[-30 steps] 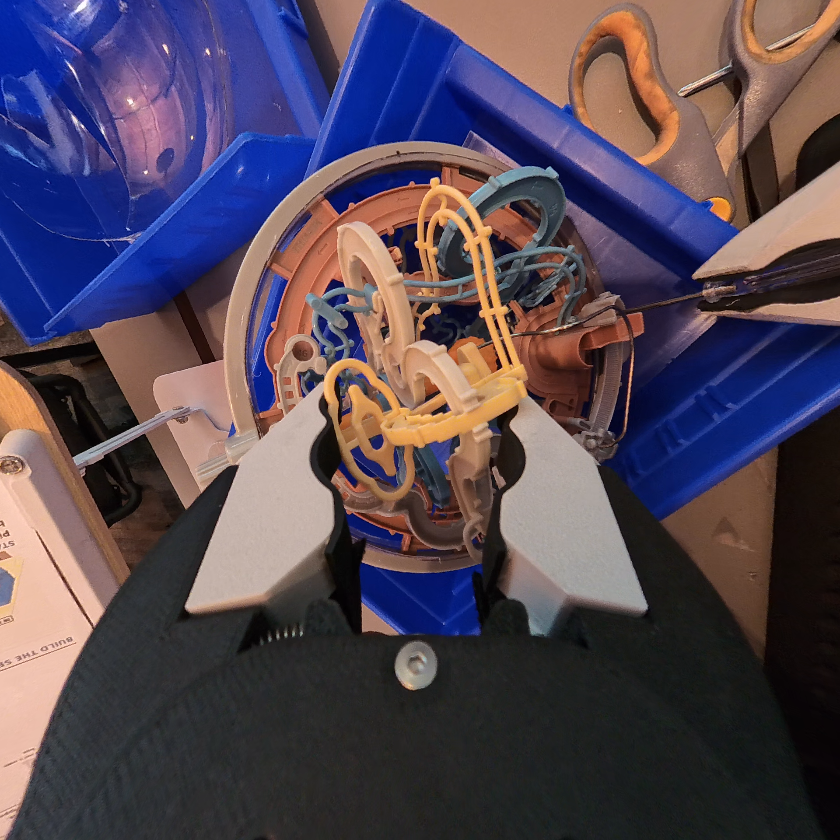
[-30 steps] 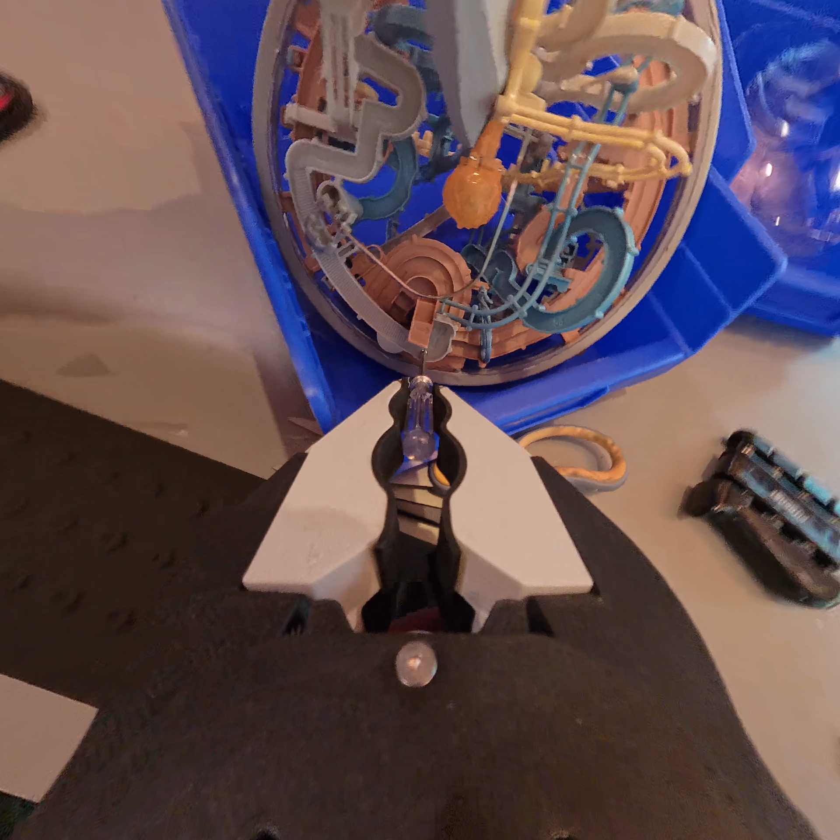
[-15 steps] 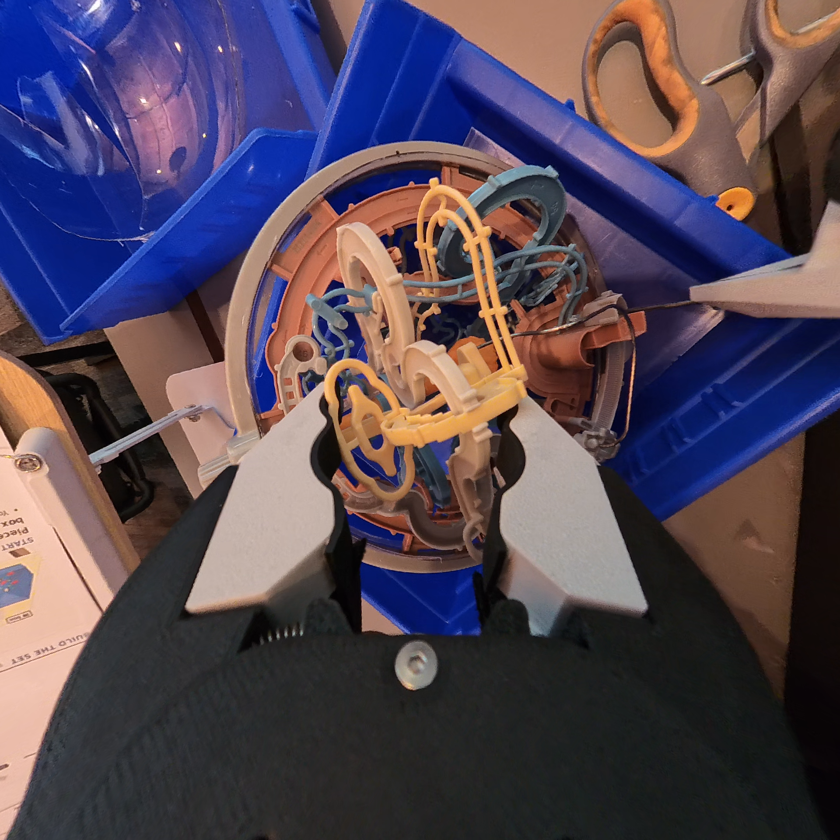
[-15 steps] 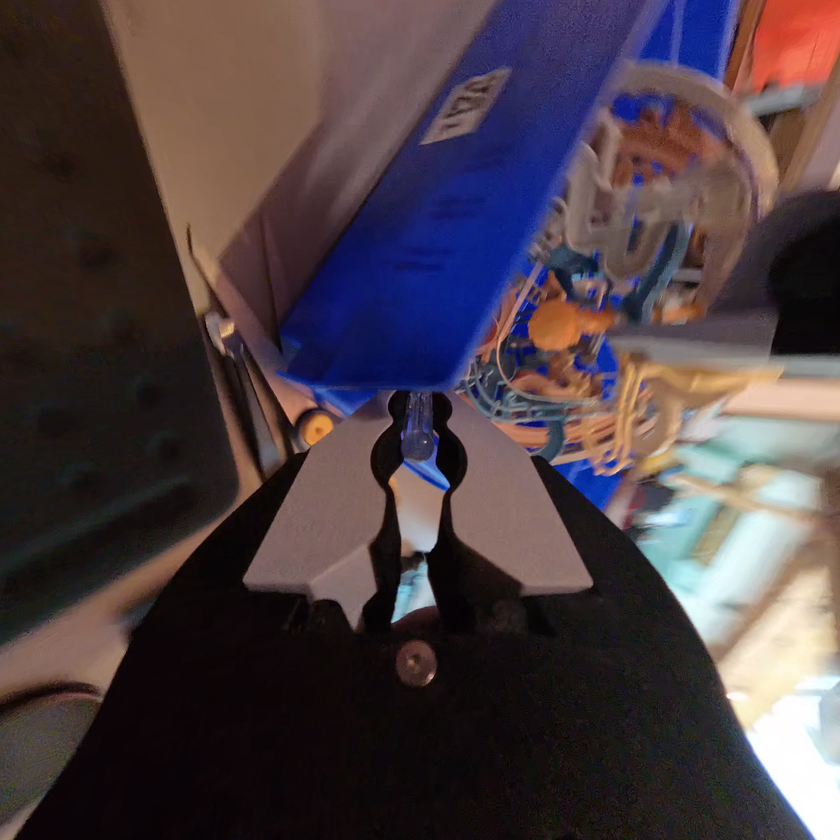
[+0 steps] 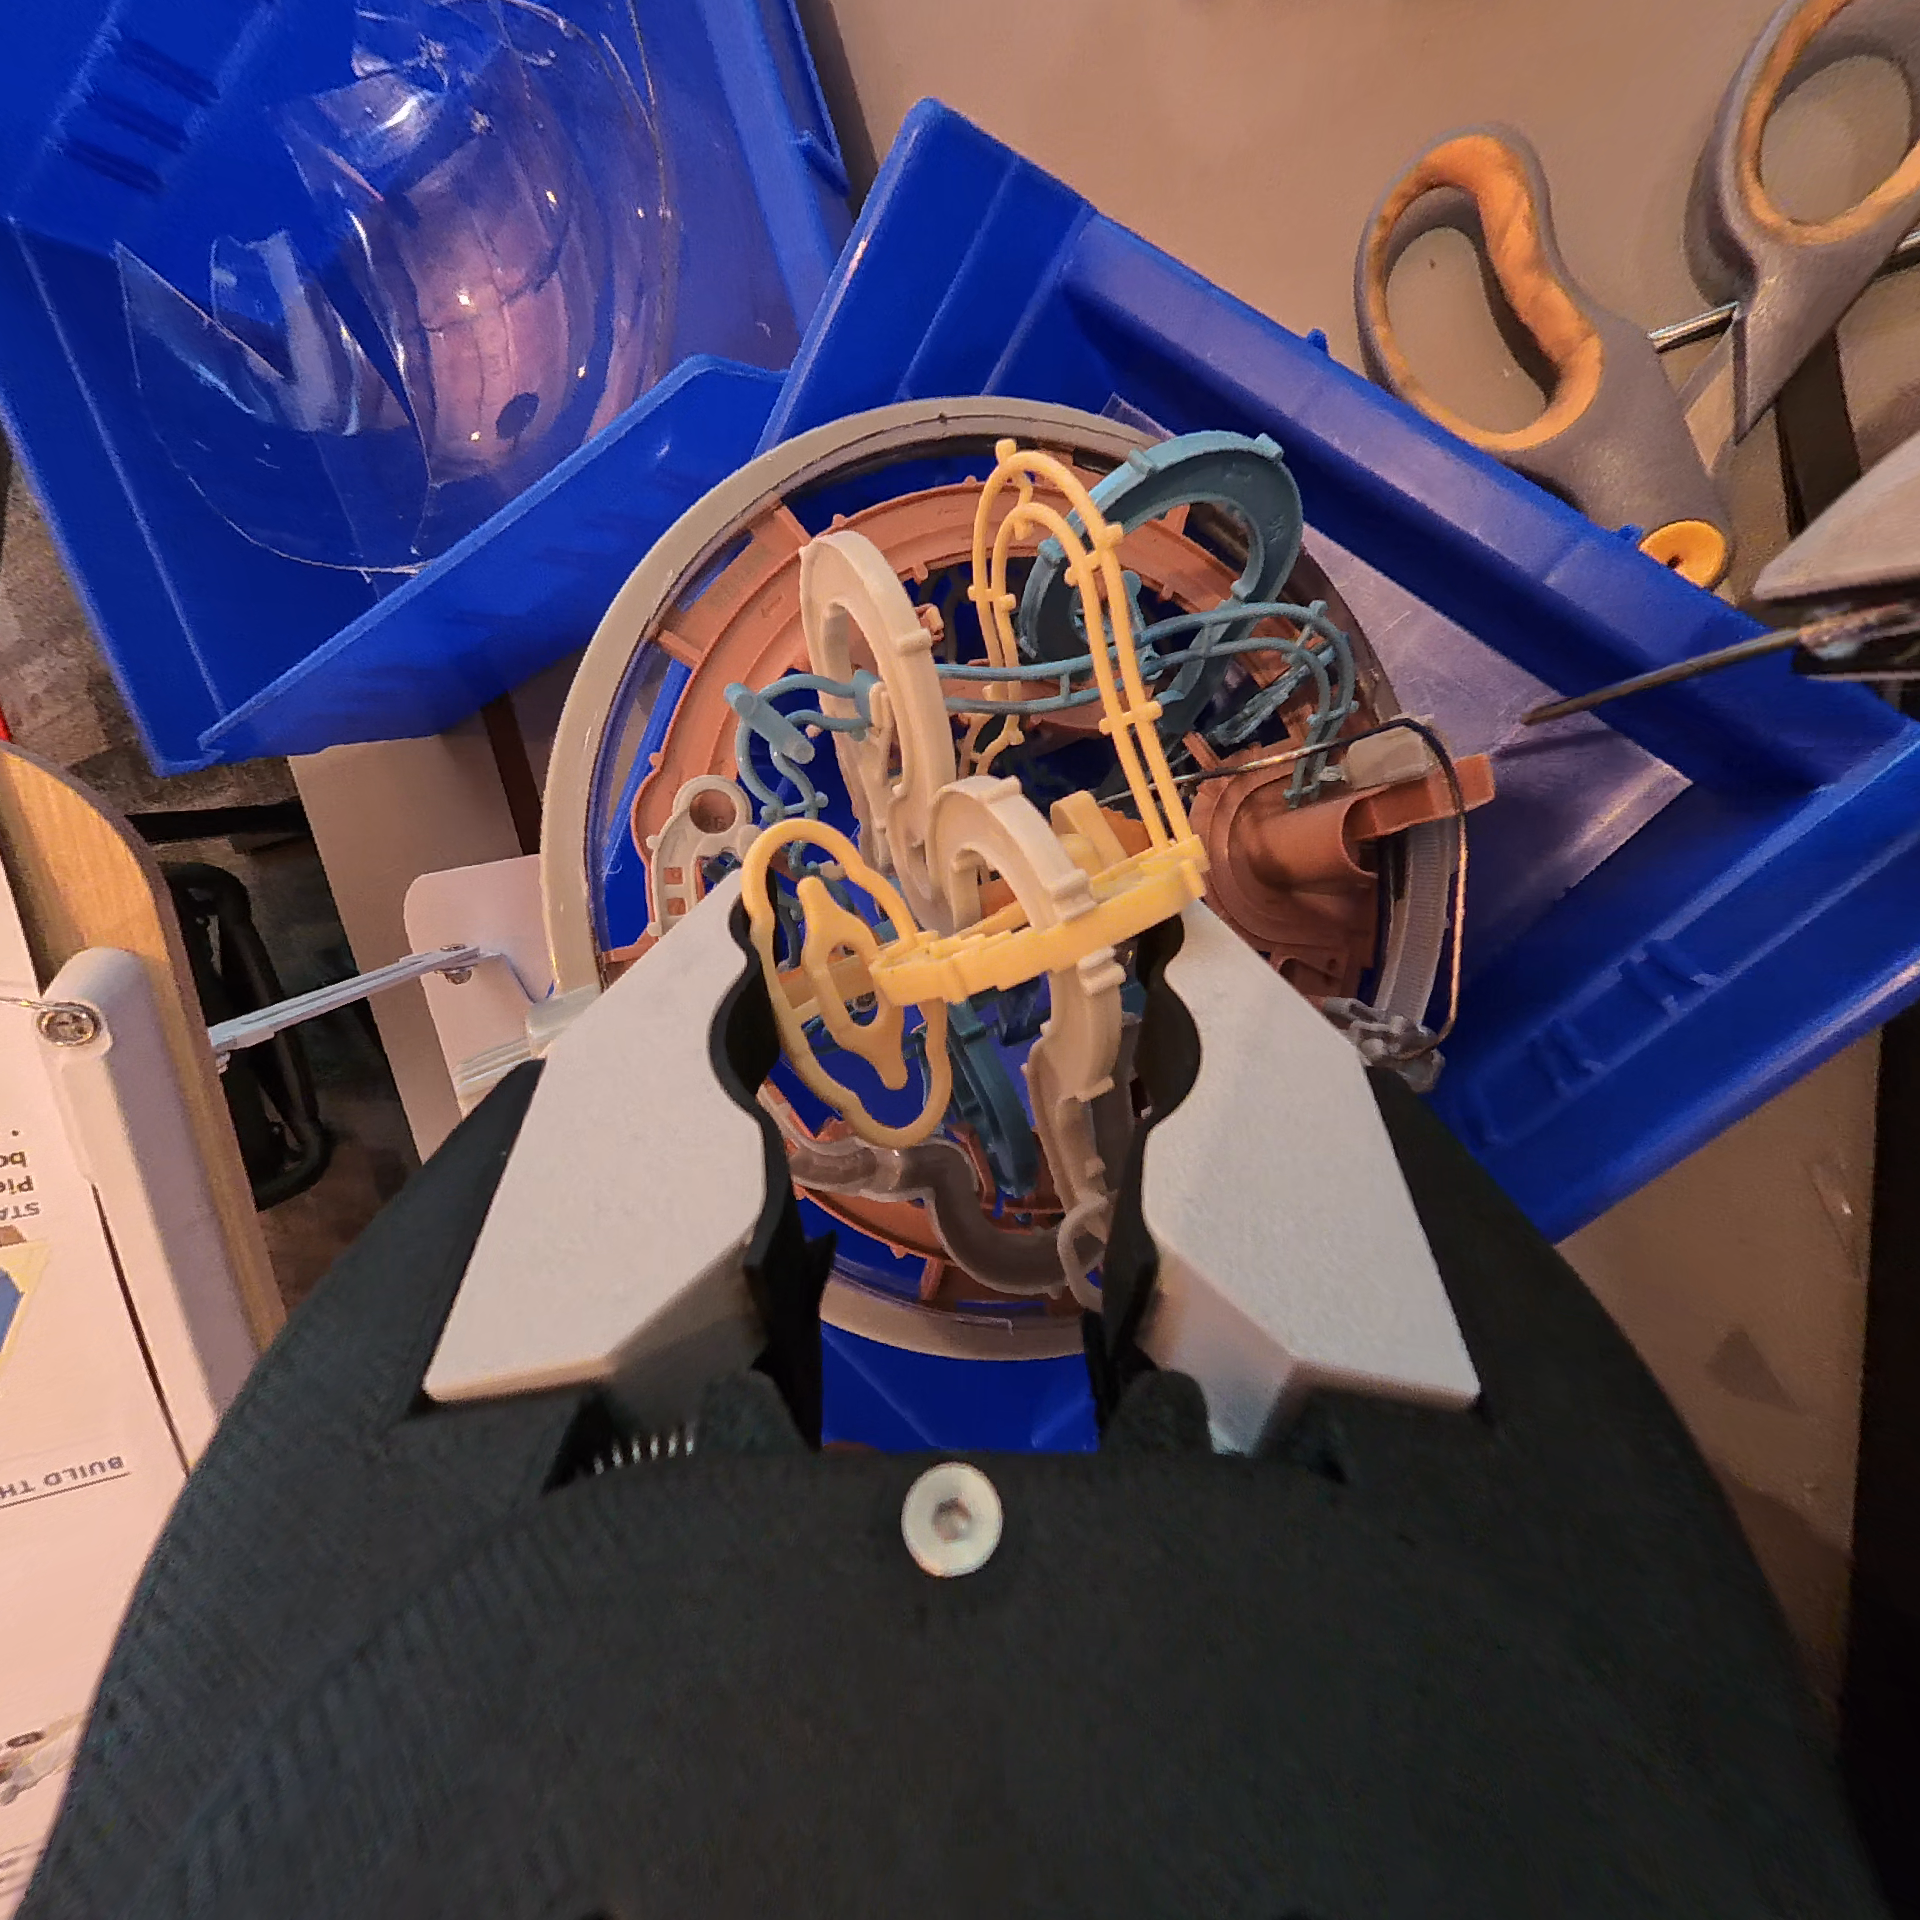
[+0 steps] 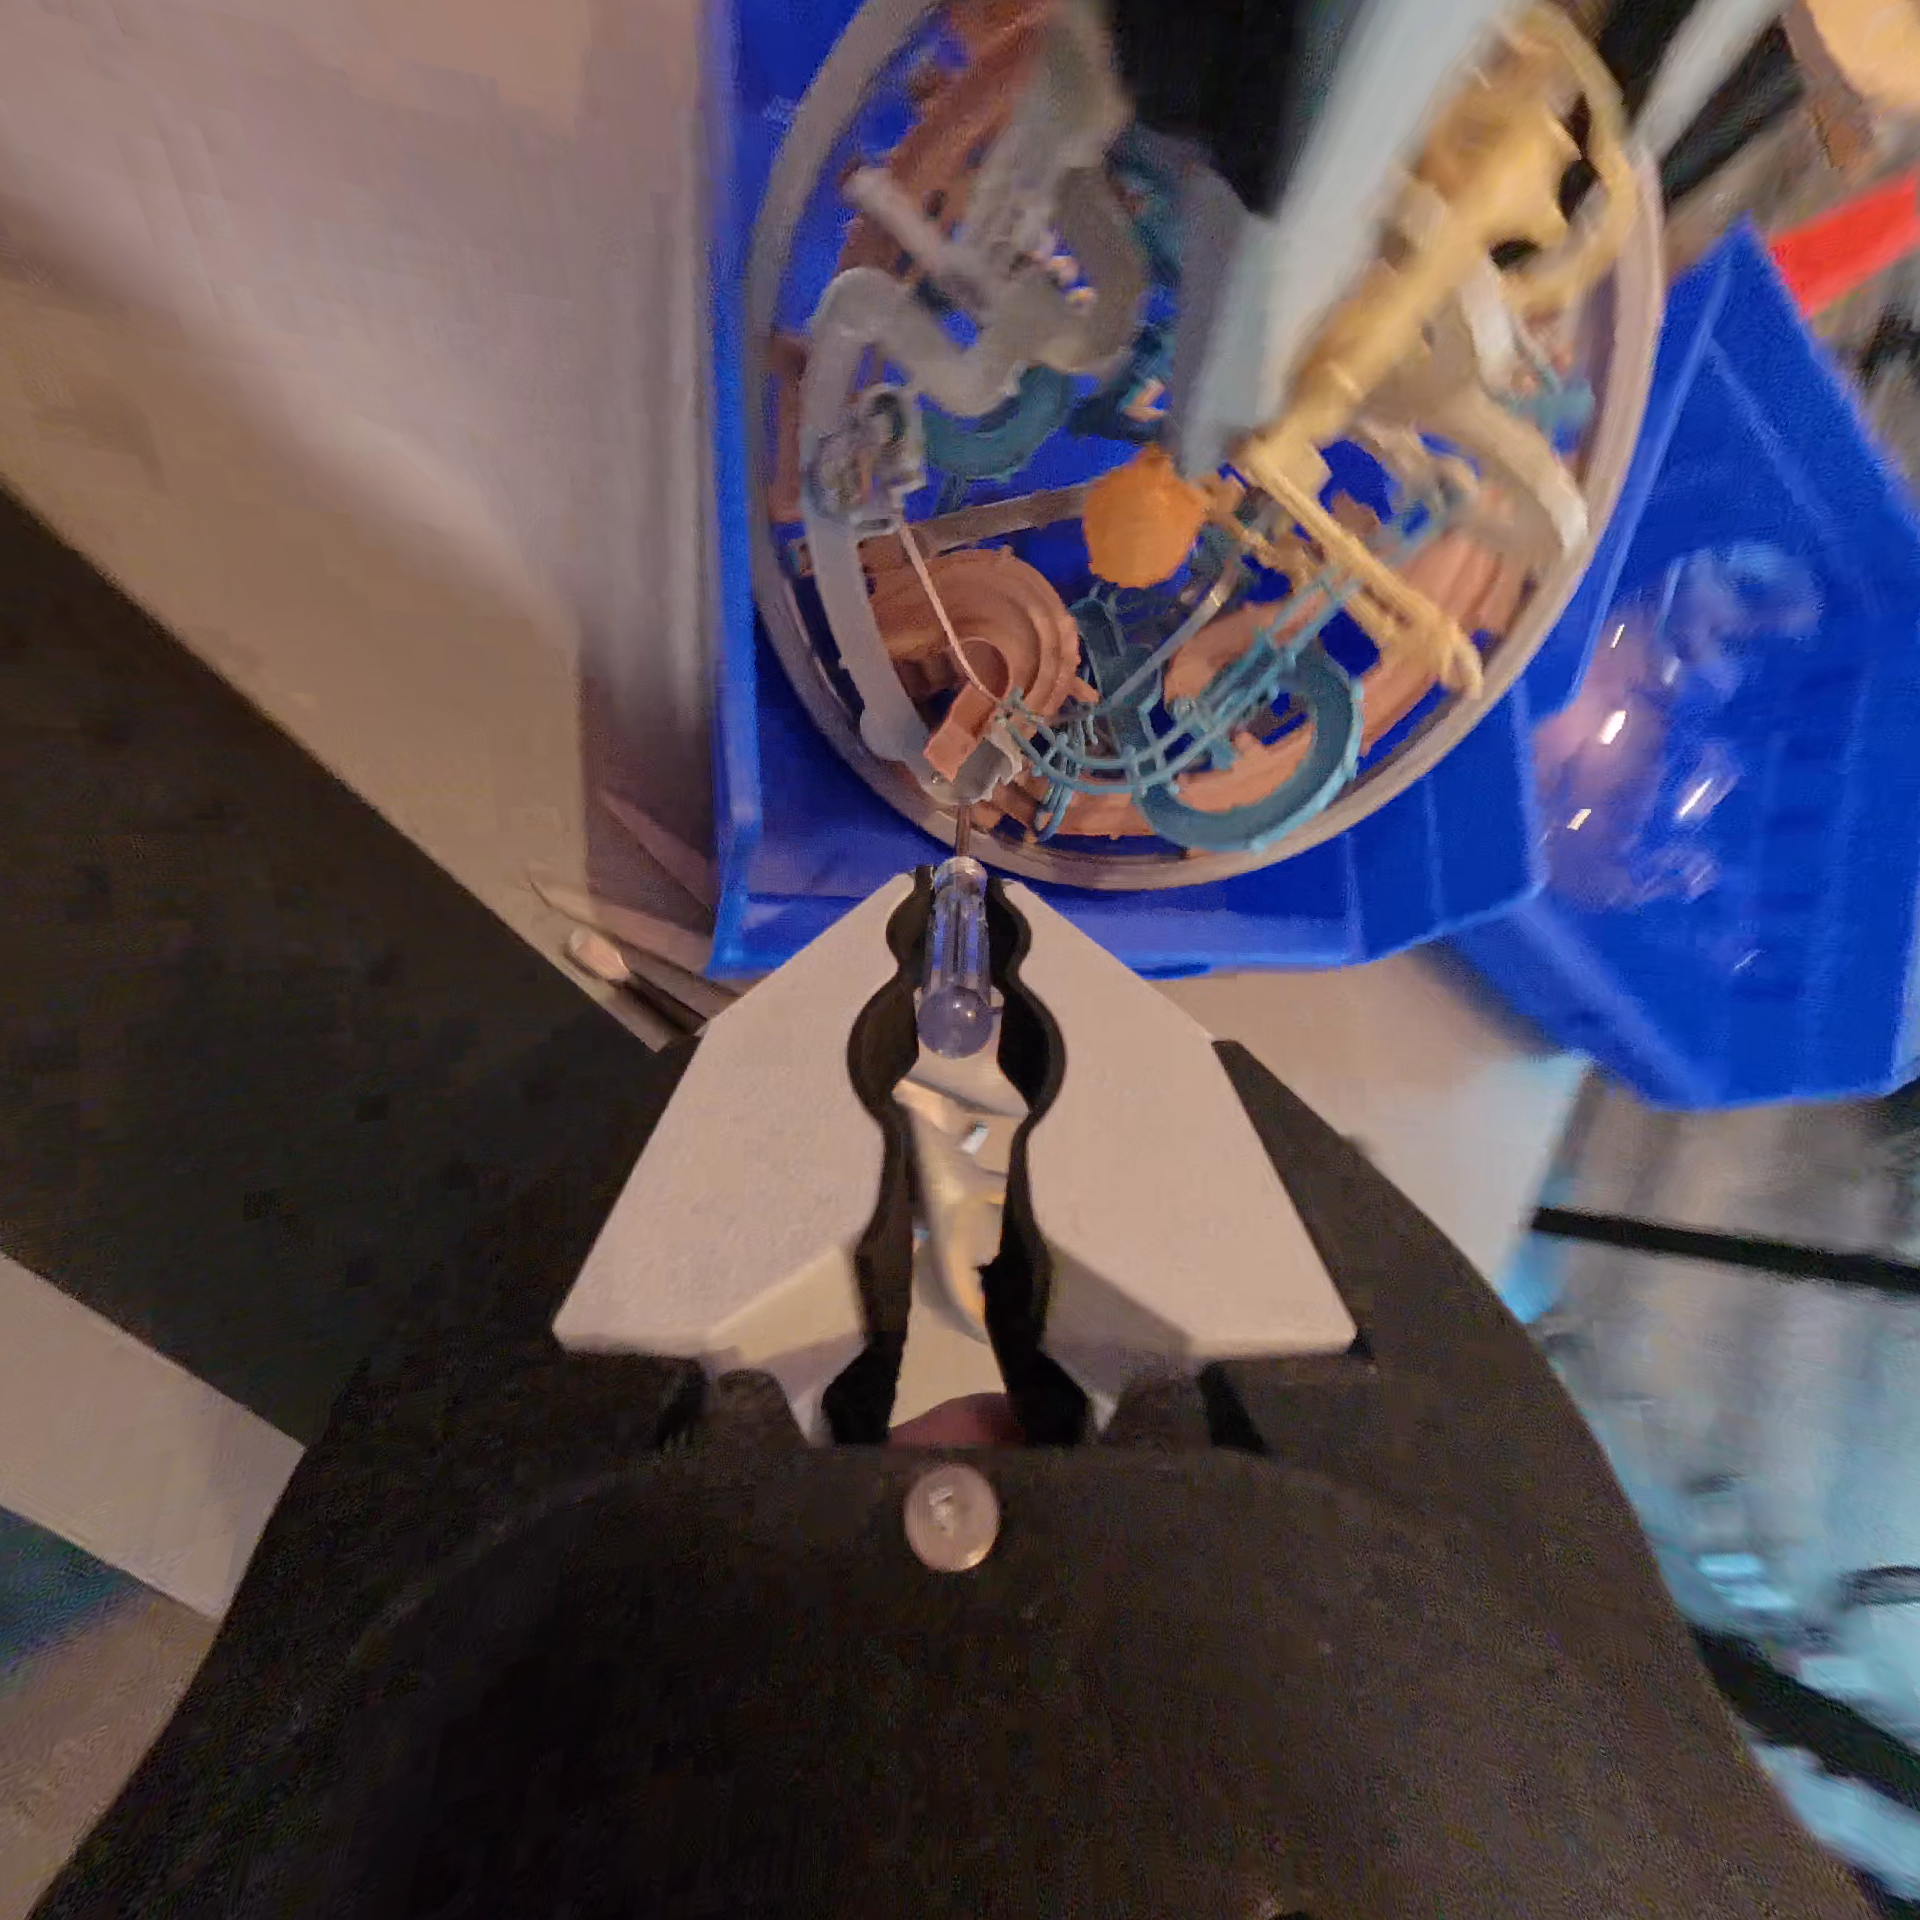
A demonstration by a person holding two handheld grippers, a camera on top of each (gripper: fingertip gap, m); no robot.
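A half-open ball maze point(image 5: 623, 707) has a grey ring and brown, blue, cream and yellow tracks. It sits tilted over a blue bin point(image 5: 1558, 914). My left gripper point(image 5: 956, 956) is shut on the yellow and cream tracks at the maze's front. My right gripper point(image 6: 956, 904) is shut on a small screwdriver point(image 6: 956, 977) with a clear handle. The screwdriver shaft points at a grey clip point(image 6: 982, 774) on the maze point(image 6: 1039, 644) rim. In the left wrist view the right gripper point(image 5: 1860, 592) is at the far right, and the shaft tip point(image 5: 1538, 715) is just short of the clip.
A second blue bin point(image 5: 468, 582) at the upper left holds a clear dome point(image 5: 416, 312). Grey and orange scissors point(image 5: 1507, 260) lie beyond the bins. A white printed box point(image 5: 62, 1247) stands at the left. A dark mat point(image 6: 208, 831) lies left of the bin.
The right gripper swung away with the screwdriver and came back to face the maze. Its tip has drawn back from the grey clip. The left gripper's hold has not changed.
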